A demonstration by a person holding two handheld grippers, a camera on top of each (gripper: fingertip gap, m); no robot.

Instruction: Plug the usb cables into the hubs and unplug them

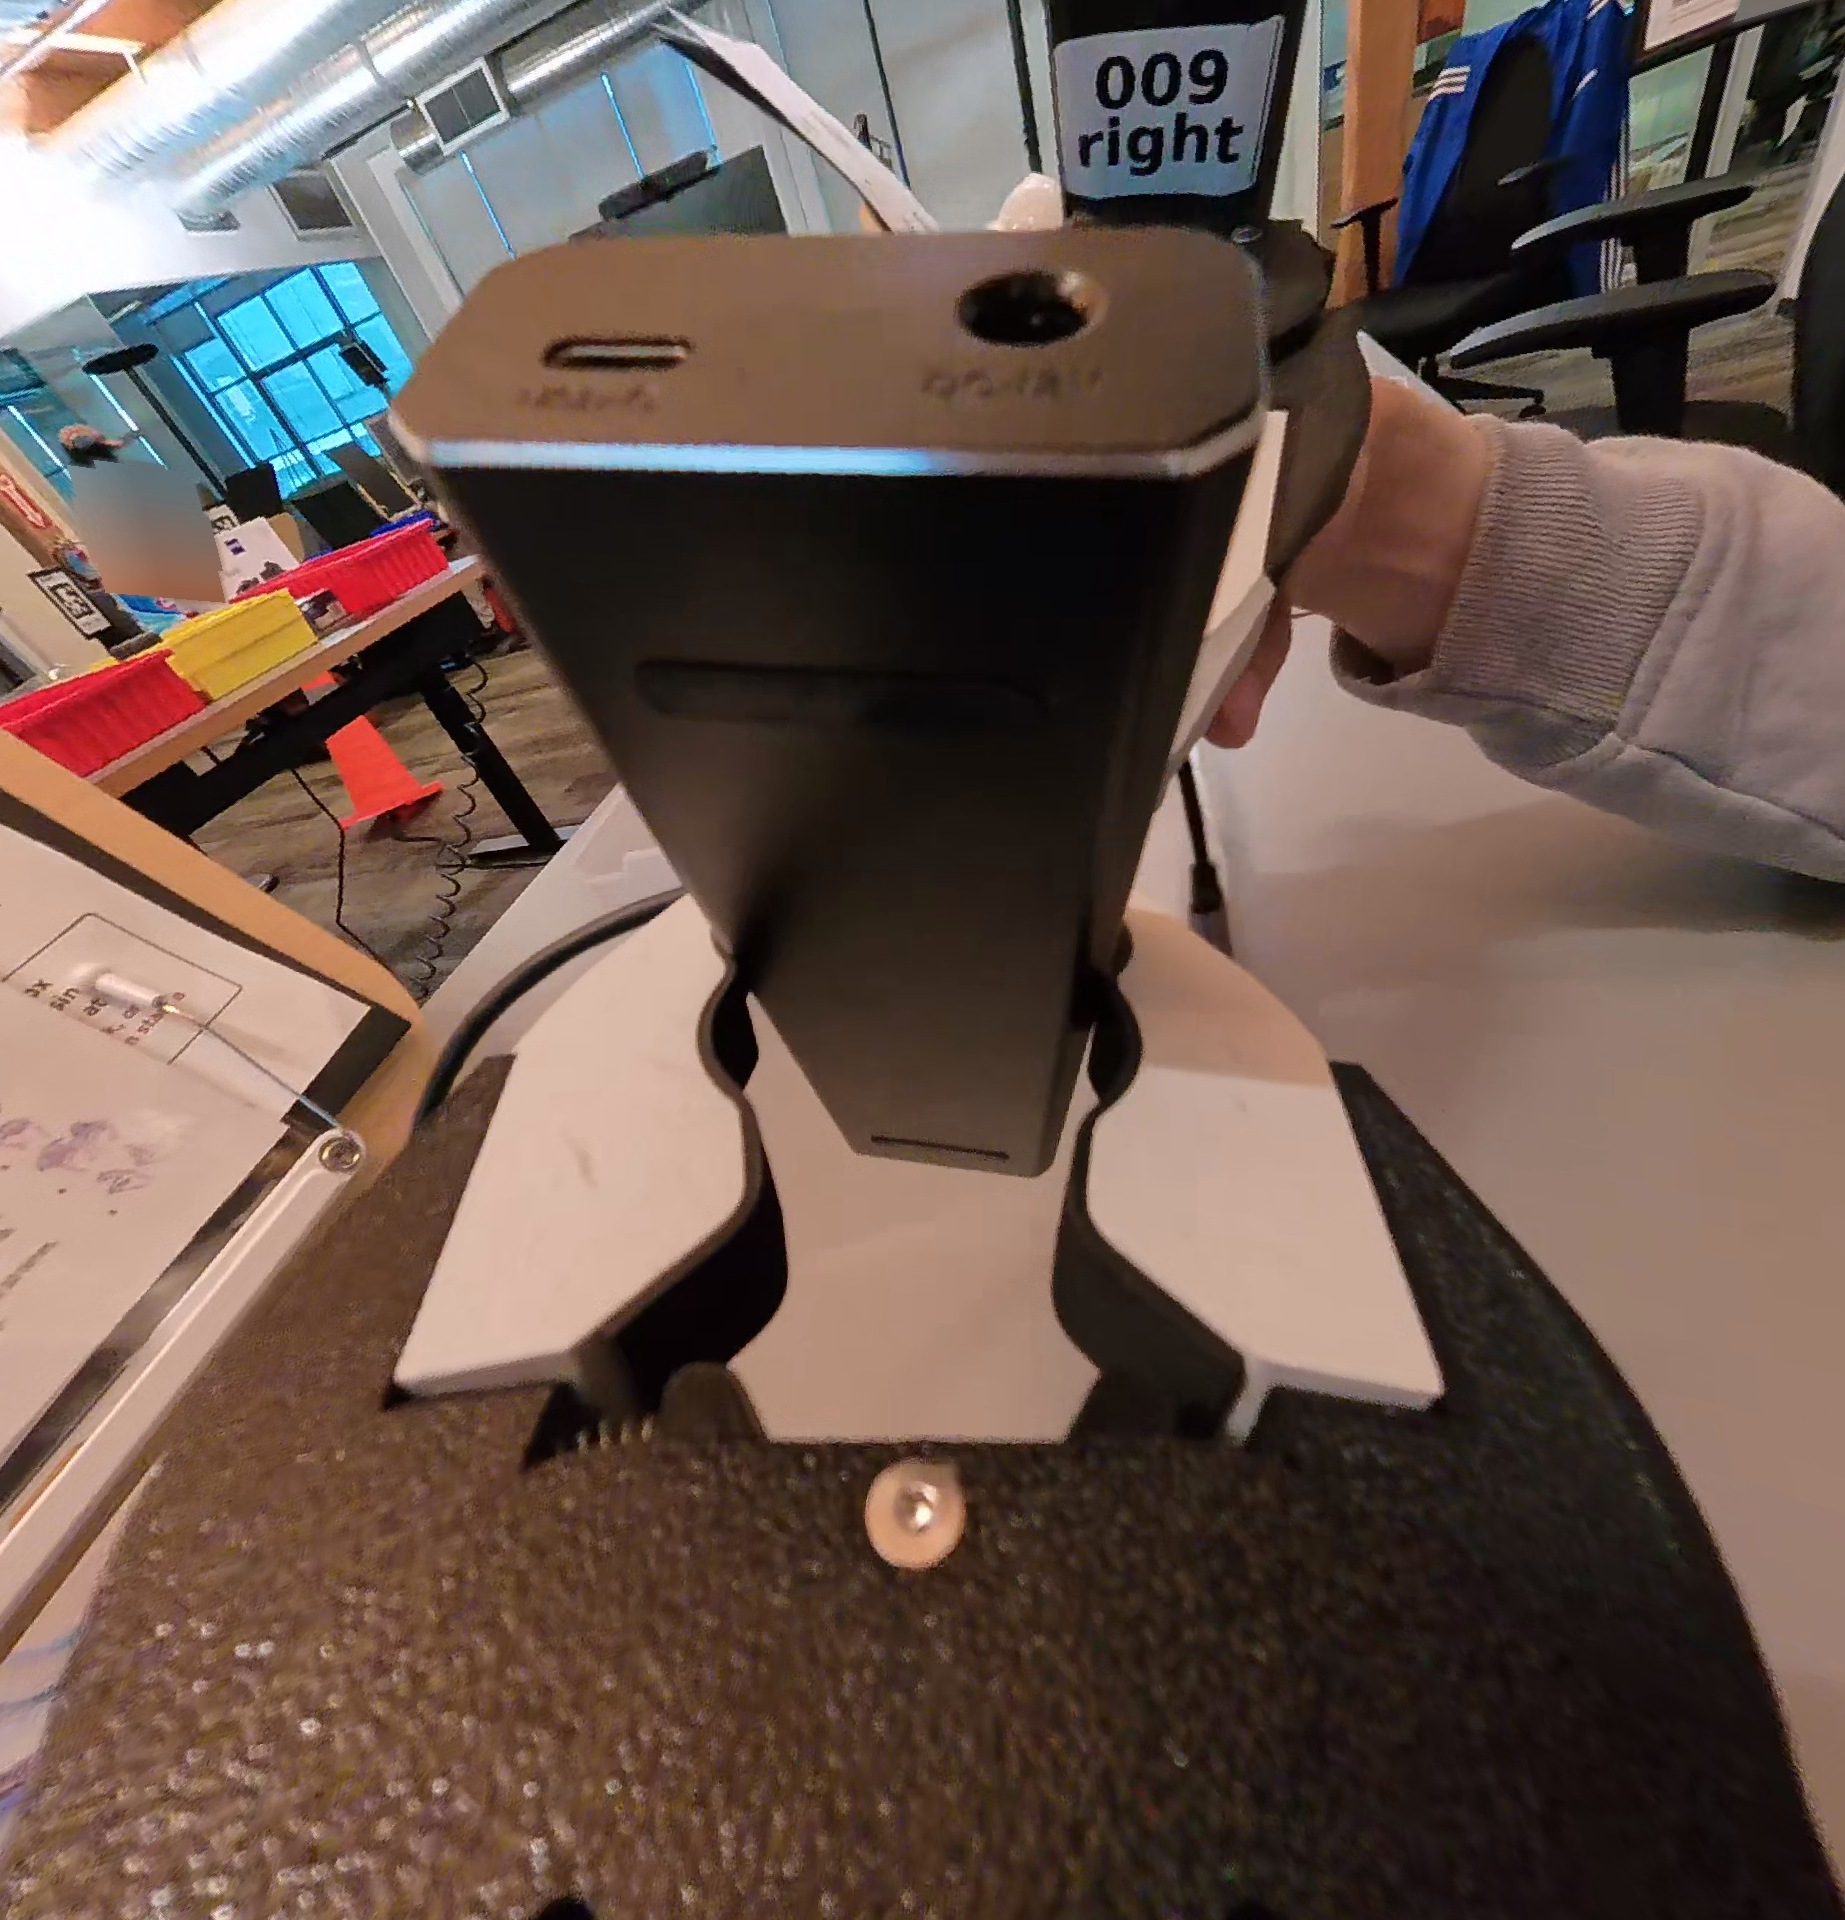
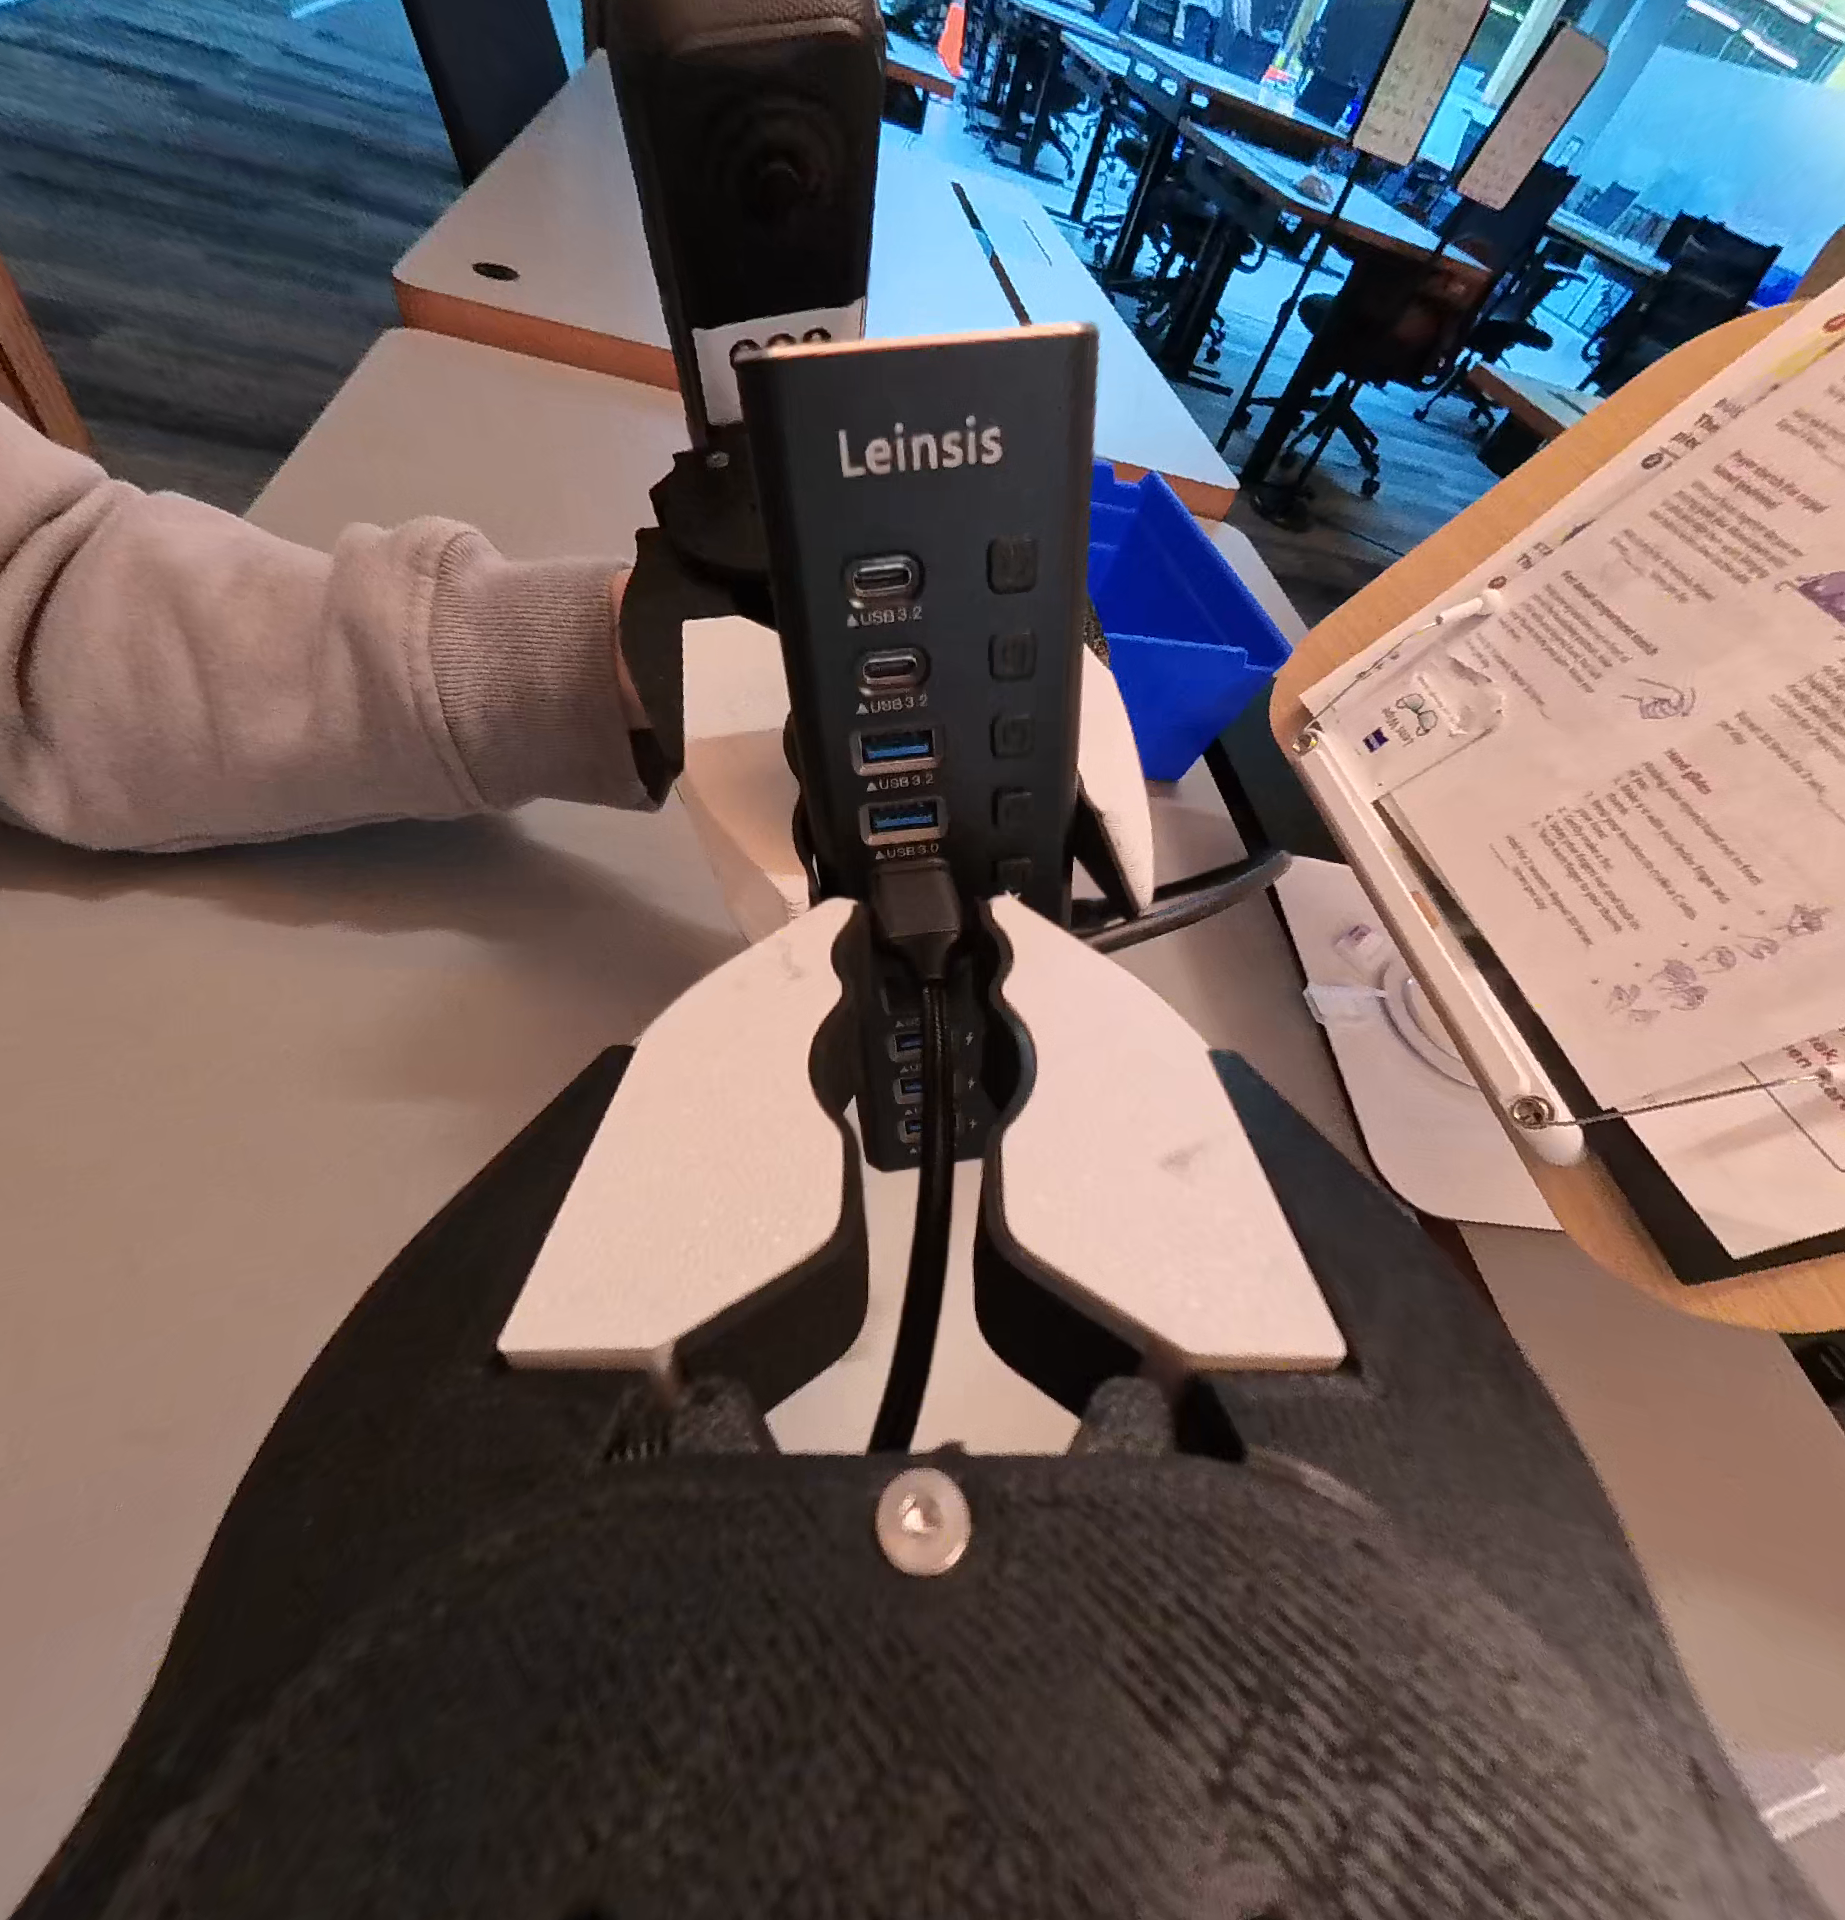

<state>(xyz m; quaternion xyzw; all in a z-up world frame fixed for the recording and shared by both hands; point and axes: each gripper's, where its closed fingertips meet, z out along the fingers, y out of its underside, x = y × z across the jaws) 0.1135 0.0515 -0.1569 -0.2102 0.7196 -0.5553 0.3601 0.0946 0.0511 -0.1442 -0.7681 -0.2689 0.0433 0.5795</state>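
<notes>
A black USB hub (image 1: pixel 845 623) stands upright in my left gripper (image 1: pixel 918 987), which is shut on its lower sides; this view shows its plain back and top end. In the right wrist view the hub's port face (image 2: pixel 928 468) looks at me. A black USB plug (image 2: pixel 913 909) sits in a port about midway down the hub. My right gripper (image 2: pixel 920 935) is shut on that plug, and the black cable (image 2: pixel 923 1195) runs back between its fingers. The left gripper's white fingers (image 2: pixel 1120 790) show behind the hub. The lower ports are partly hidden.
Both grippers are over a grey table (image 2: pixel 274 1039). A tilted board with printed sheets (image 2: pixel 1624 779) stands close by, and also shows in the left wrist view (image 1: pixel 118 1143). A blue bin (image 2: pixel 1178 644) sits behind the hub. Grey-sleeved arms (image 1: pixel 1624 644) hold the grippers.
</notes>
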